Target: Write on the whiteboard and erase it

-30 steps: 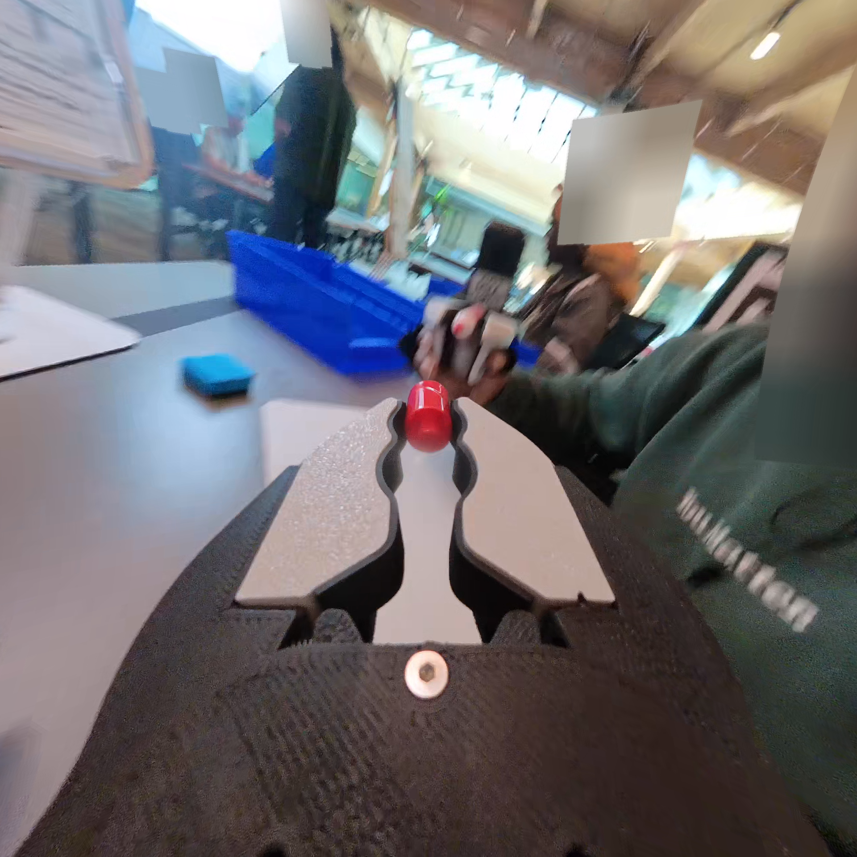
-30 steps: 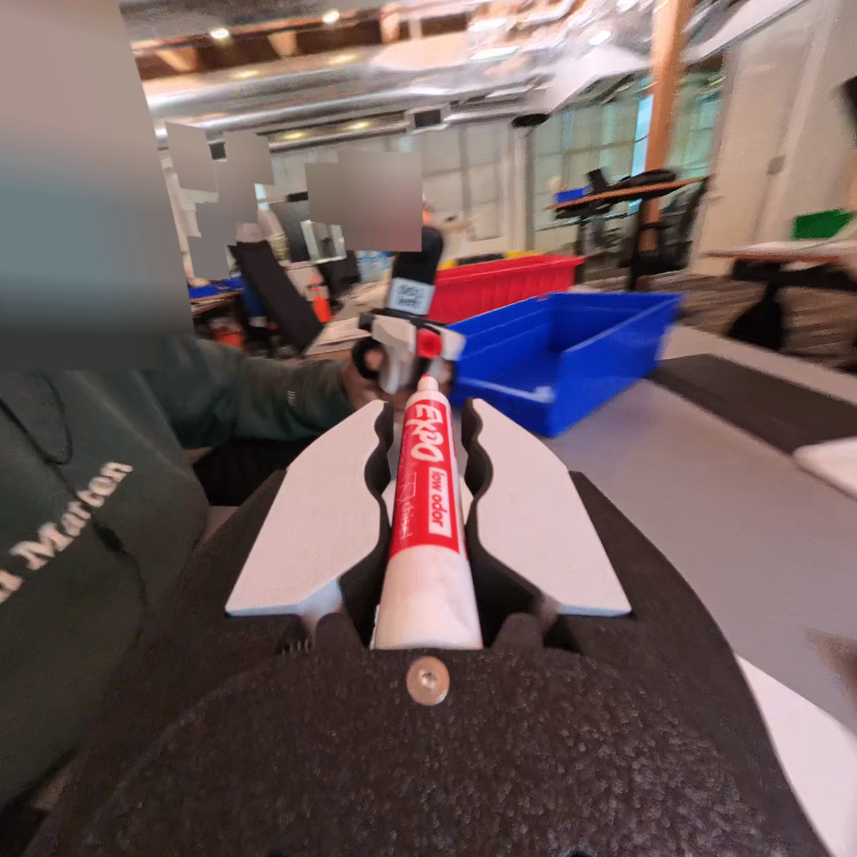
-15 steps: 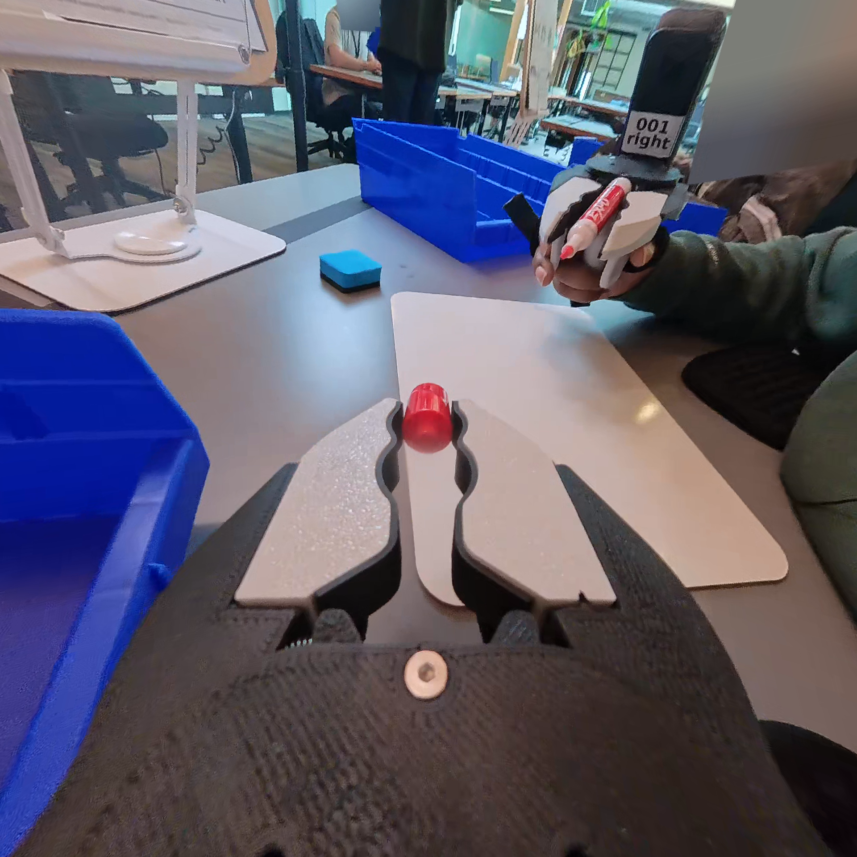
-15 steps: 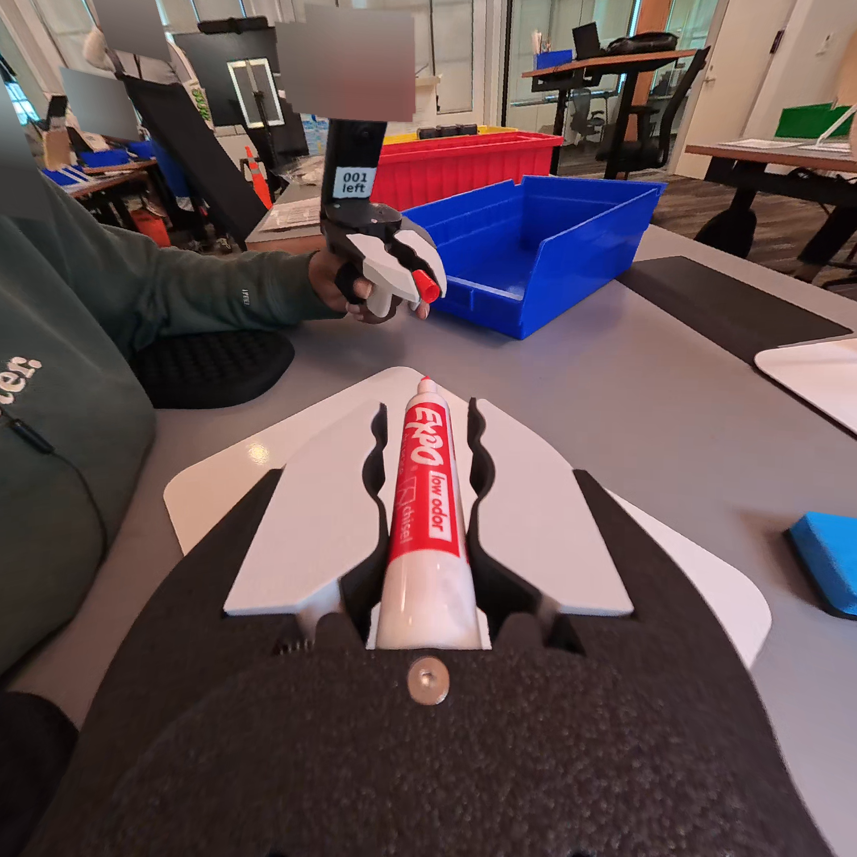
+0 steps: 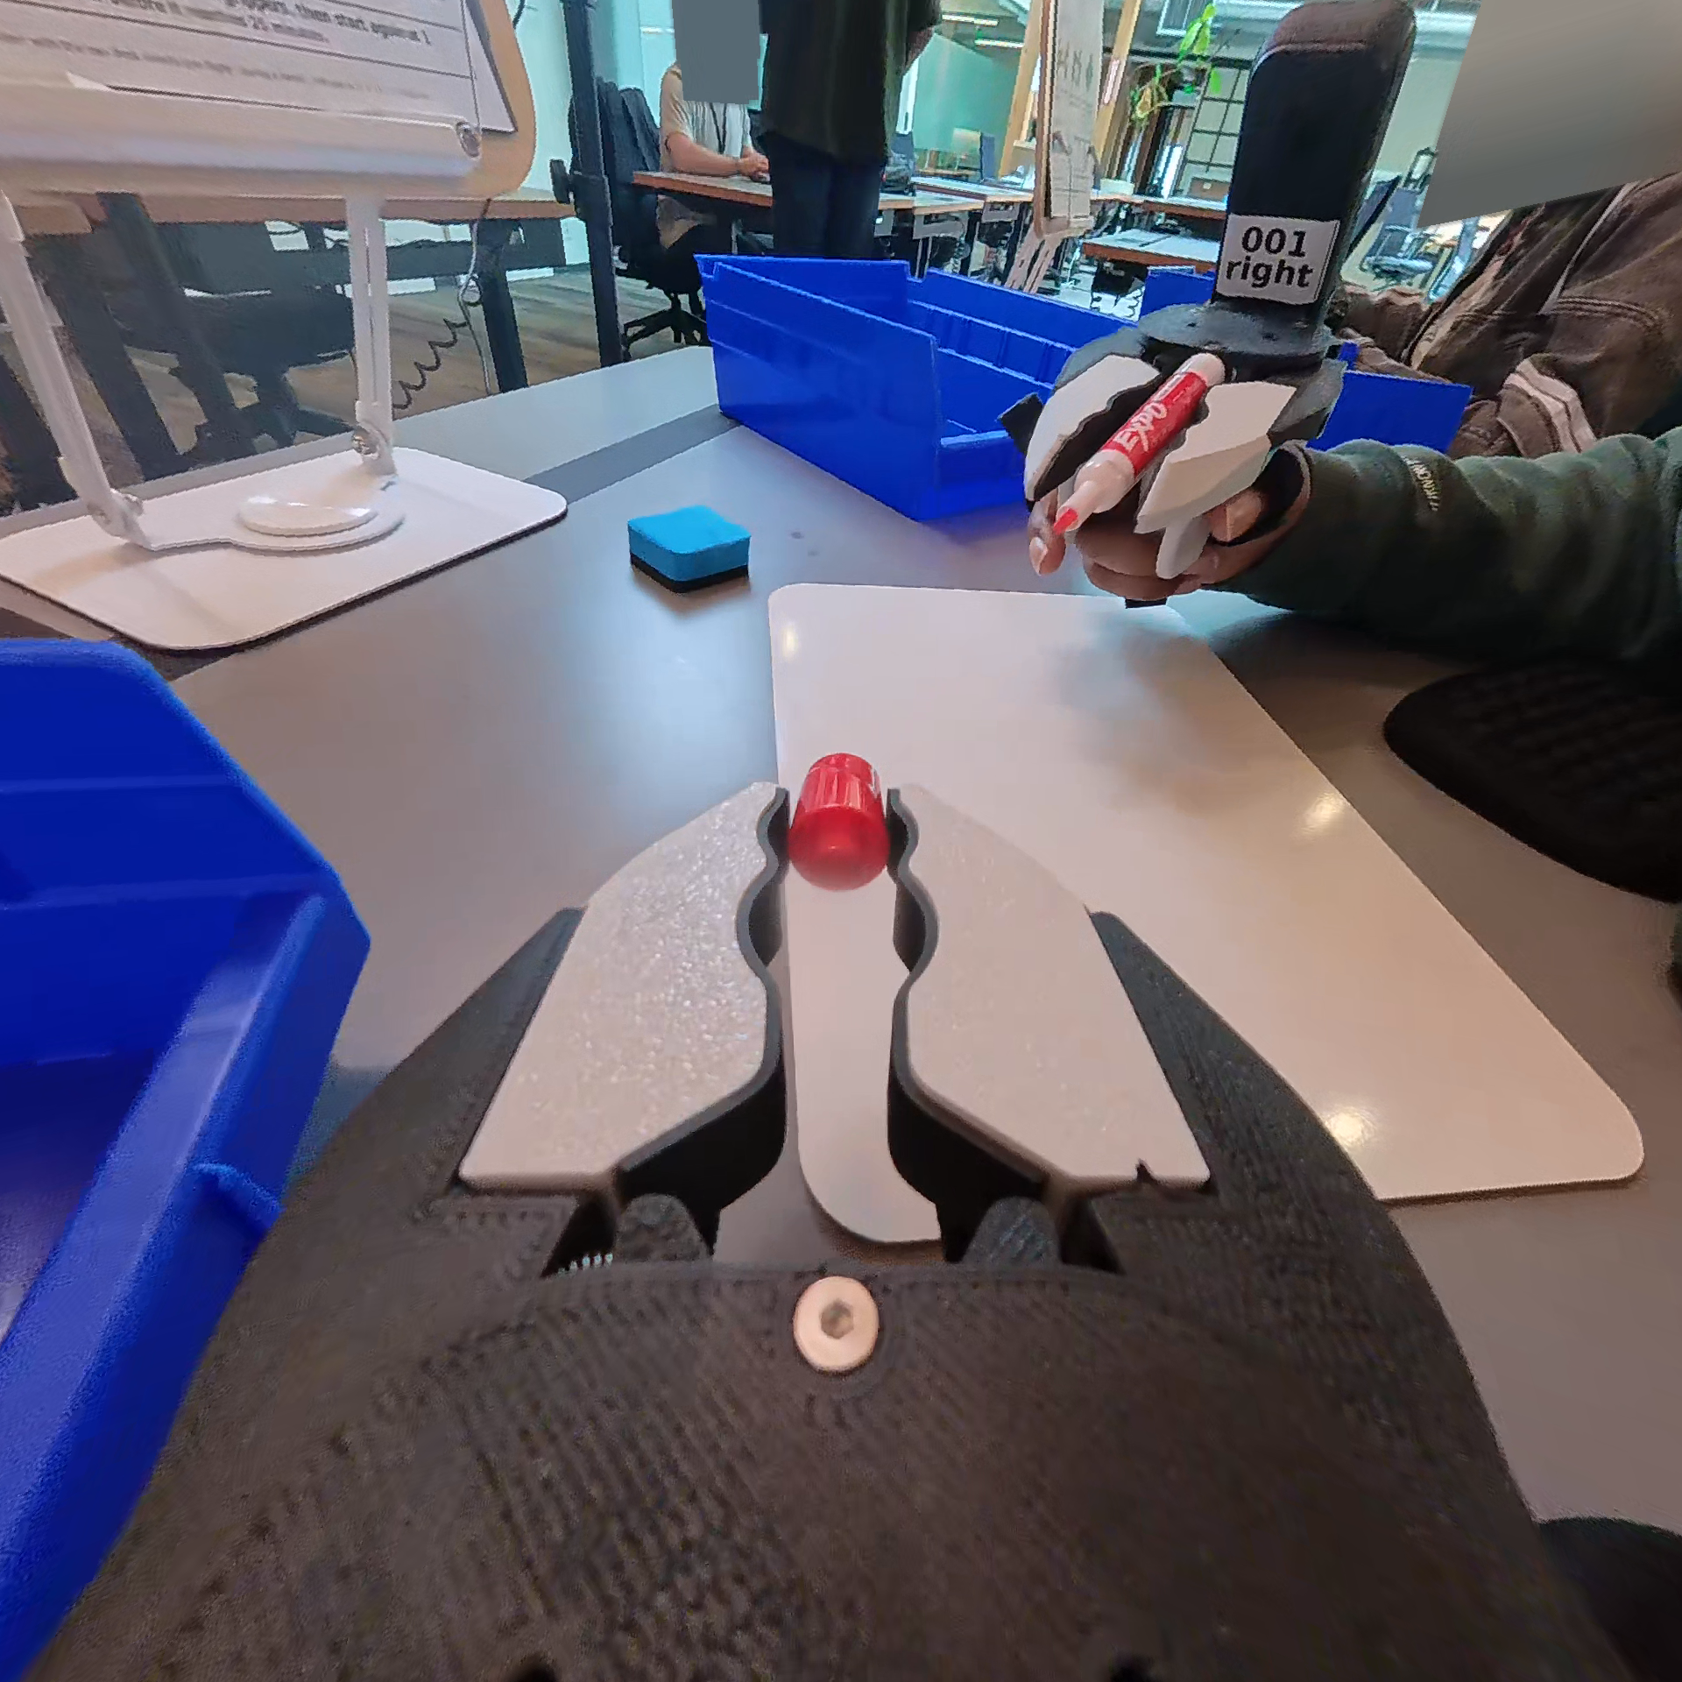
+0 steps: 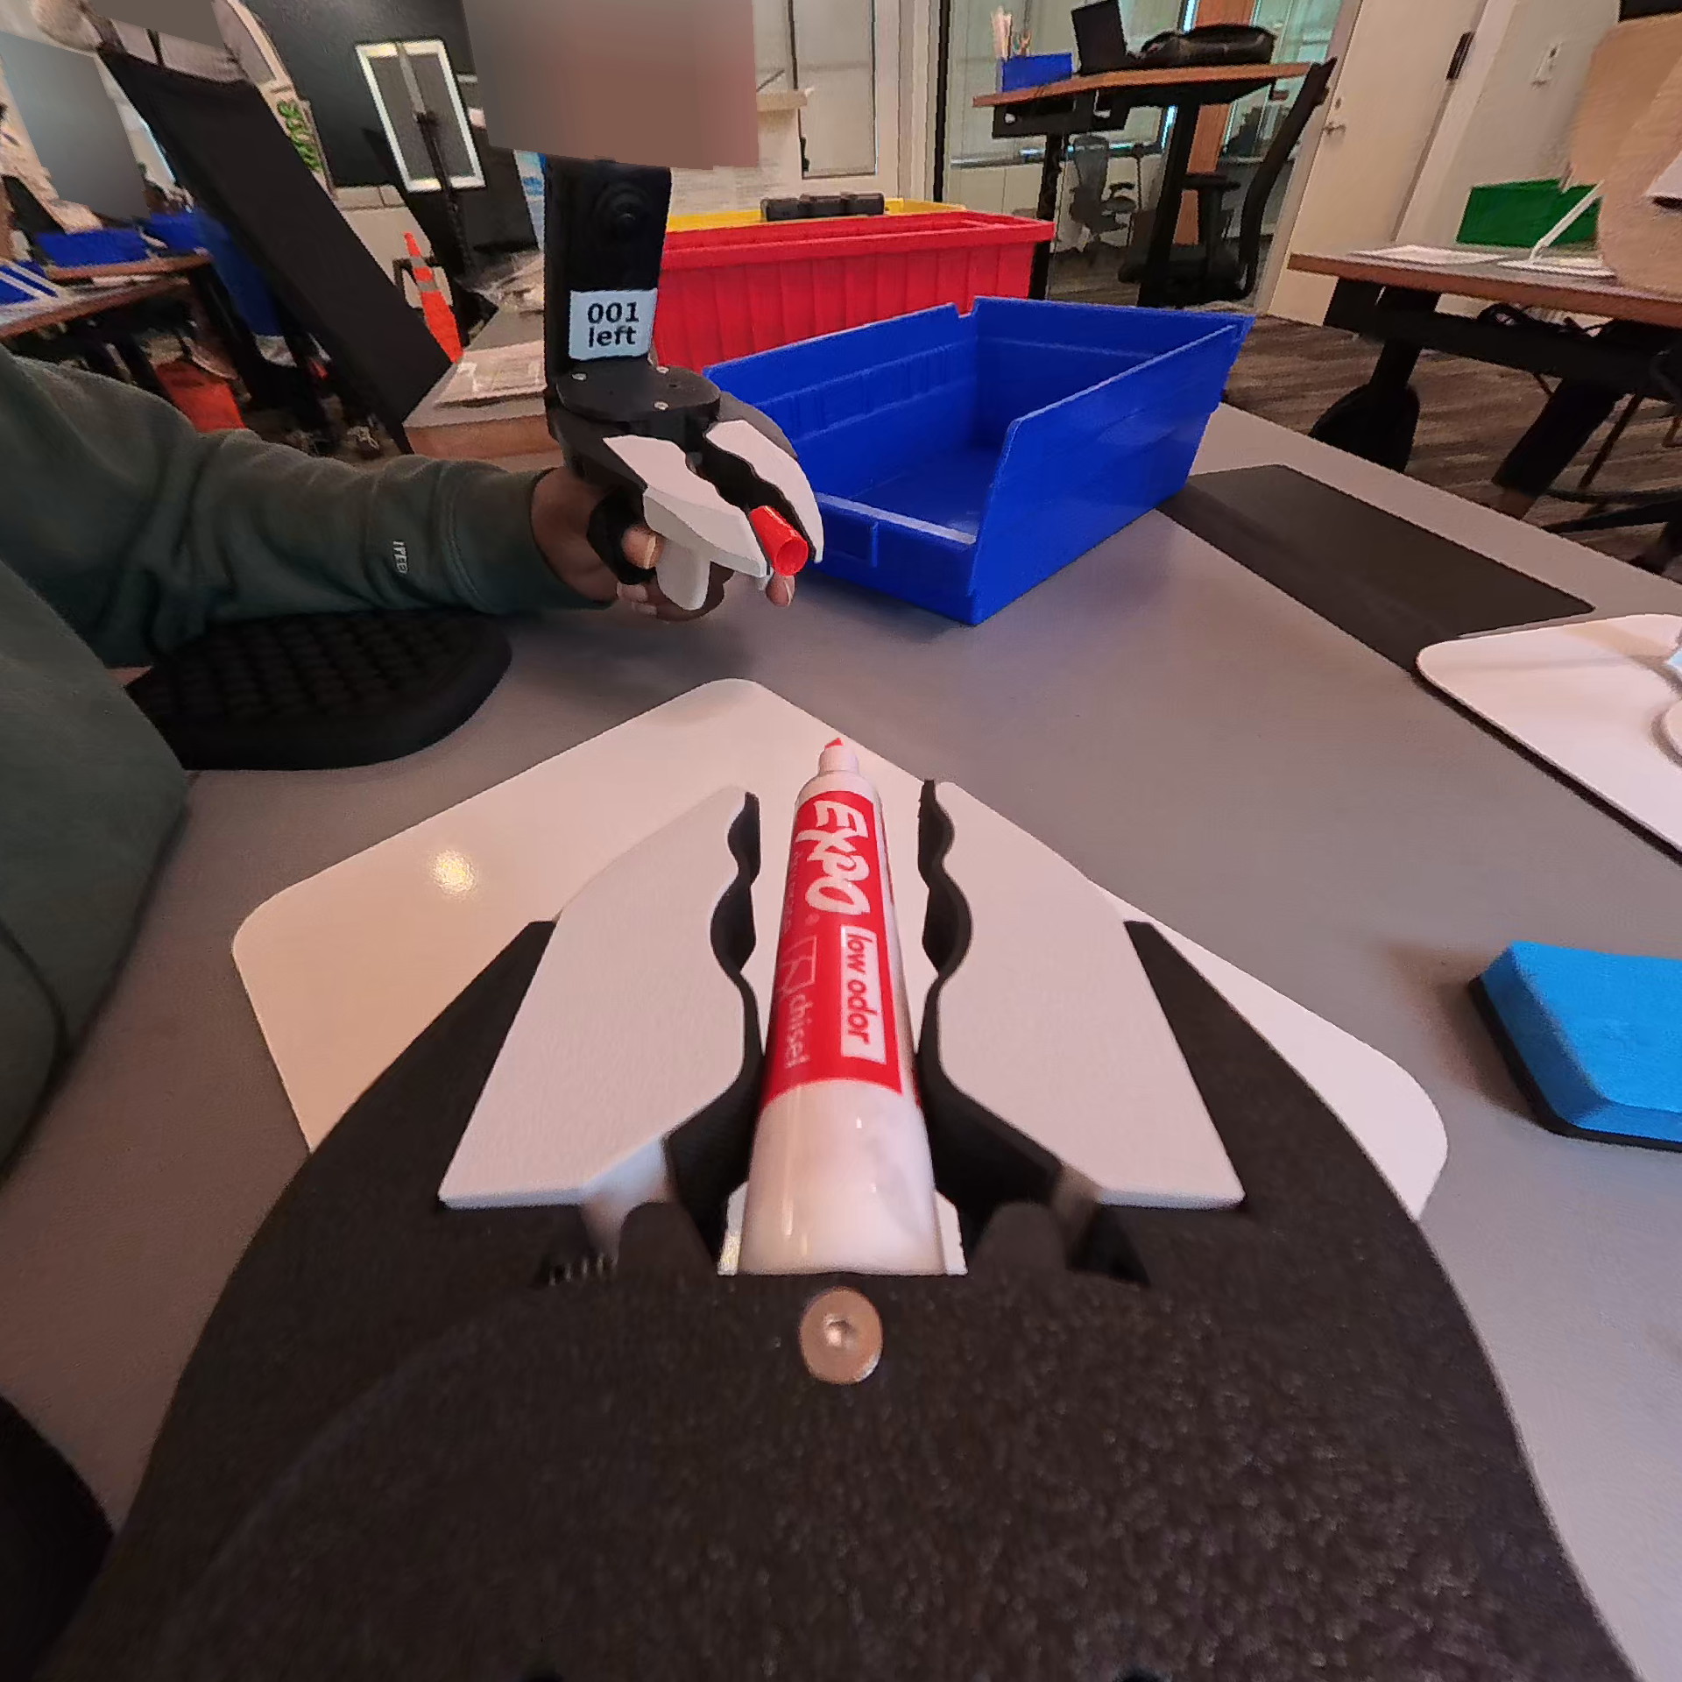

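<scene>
Clamping the uncapped marker point(image 6: 842, 992) lengthwise, the right gripper point(image 6: 837, 801) aims its tip at the whiteboard point(image 6: 382, 919) (unmarked), while the left gripper point(image 5: 835, 801) pinches the cap point(image 5: 837, 819) clear.

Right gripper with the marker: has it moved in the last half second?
Yes. In the left wrist view the right gripper has dropped lower against the blue bin behind it, bringing the marker tip nearer the whiteboard.

Glossy whiteboard point(image 5: 1138, 819); matt grey table point(image 5: 546, 728); grainy fingers point(image 5: 655, 1001)
</scene>
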